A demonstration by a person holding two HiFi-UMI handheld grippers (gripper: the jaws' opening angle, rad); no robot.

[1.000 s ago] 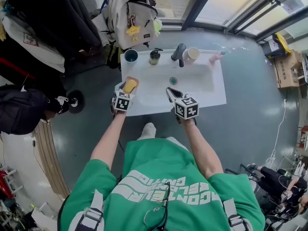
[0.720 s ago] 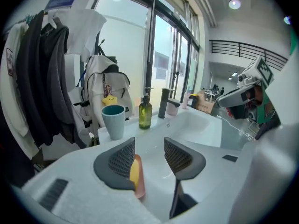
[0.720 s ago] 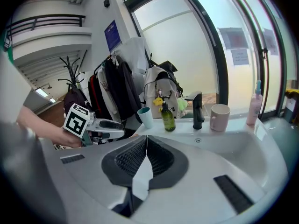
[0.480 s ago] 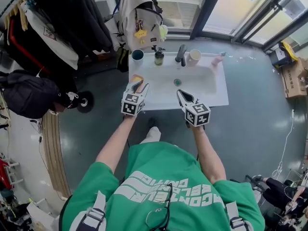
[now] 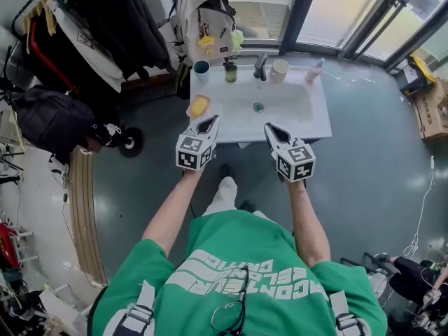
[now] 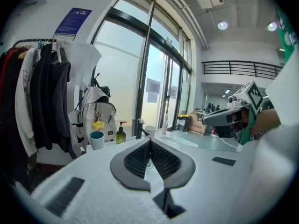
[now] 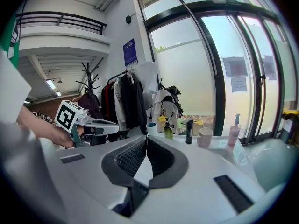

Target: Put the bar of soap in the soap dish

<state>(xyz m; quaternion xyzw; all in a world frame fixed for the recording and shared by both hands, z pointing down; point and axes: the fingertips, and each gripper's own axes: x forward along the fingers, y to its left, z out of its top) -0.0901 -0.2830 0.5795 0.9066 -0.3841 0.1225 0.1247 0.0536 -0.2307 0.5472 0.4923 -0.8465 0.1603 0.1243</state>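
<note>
While soap (image 5: 199, 106) sits at sink (image 5: 308, 122) edge: hard, light, likely slick; pinch long sides. Left gripper (image 5: 211, 122), right gripper (image 5: 271, 129): pressed together, empty.

Seen from above, the yellow-orange bar of soap (image 5: 199, 106) covers almost all of the soap dish (image 5: 191, 111) under it. Only a thin edge of the dish shows, too small to tell its colour or shape. In the left gripper view both are hidden behind the white body of the left gripper (image 6: 150, 140). The right gripper (image 7: 146, 136) likewise blocks most of the white washbasin (image 7: 219, 144). The print on the blue wall notice (image 6: 73, 22) is unreadable. The brown cardboard box (image 5: 428, 107) is cut off by the right edge.
</note>
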